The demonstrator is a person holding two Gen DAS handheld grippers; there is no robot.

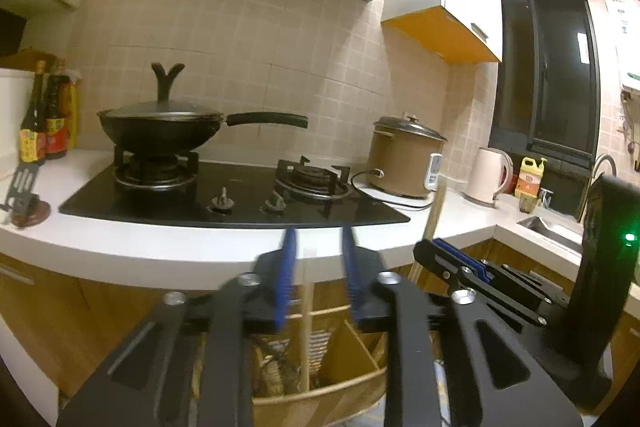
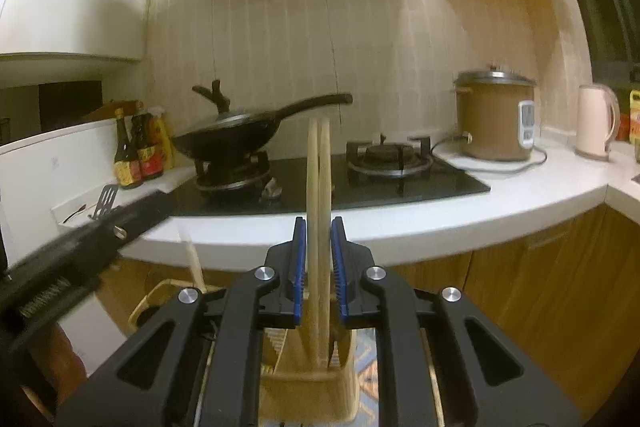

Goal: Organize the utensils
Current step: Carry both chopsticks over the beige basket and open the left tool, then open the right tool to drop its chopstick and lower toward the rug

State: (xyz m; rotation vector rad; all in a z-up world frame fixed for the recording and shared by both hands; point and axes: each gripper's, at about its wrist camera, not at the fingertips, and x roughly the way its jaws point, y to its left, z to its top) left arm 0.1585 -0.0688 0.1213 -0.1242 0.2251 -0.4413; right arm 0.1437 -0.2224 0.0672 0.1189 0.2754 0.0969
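Dropping sticks into the bamboo holder (image 1: 320,393) right now, so here's how I'd play it: keep both wrists steady and each stick upright over its slot, spread the jaws fully, then pull straight back so the pads don't drag a stick over. My left gripper (image 1: 318,267) is released. A single wooden chopstick (image 1: 306,327) stands between the blue pads with clear gaps on both sides, its lower end down in the holder's middle compartment, left of the slanted divider. My right gripper (image 2: 318,259) has a pair of chopsticks (image 2: 319,187) between its pads, upright, tips inside the holder too. The pads sit so close to them that I can't tell if they're pinching or just flanking. The sticks are pale, slim, plain wood, the pair side by side and touching. The holder sits below the front edge of the white countertop (image 1: 200,247), and there's something dark and blurry in its left slot.
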